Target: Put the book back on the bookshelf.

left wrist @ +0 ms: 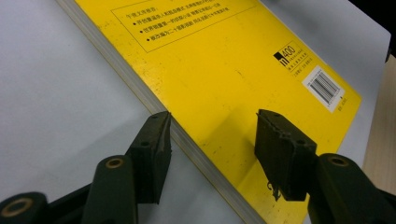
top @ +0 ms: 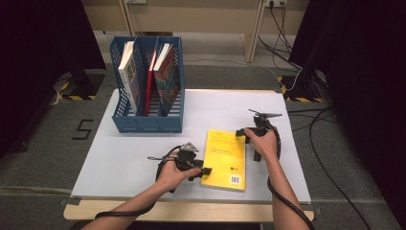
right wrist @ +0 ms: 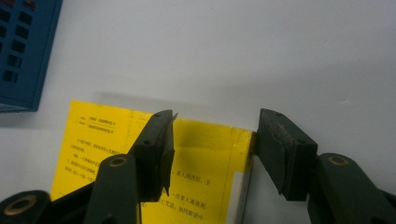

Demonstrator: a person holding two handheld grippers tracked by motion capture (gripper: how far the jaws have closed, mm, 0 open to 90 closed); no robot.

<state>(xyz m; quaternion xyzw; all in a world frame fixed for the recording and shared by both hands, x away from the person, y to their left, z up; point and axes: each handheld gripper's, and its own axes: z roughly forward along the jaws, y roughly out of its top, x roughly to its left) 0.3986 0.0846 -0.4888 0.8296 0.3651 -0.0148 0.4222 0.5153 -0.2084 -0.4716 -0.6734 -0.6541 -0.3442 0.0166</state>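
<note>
Claw (left wrist: 212,135) astride yellow book (left wrist: 224,70), top cropped

Gripper (left wrist: 212,135) straddles yellow book's (left wrist: 224,65) page edge.

High view overlooks table; tongs views closely share yellow book (top: 224,159).

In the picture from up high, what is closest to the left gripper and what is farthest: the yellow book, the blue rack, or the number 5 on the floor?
From the left gripper:
1. Yellow book, right beside it, near the table's front edge.
2. Blue rack, at the table's far left corner.
3. Number 5, on the floor past the table's left edge.
</note>
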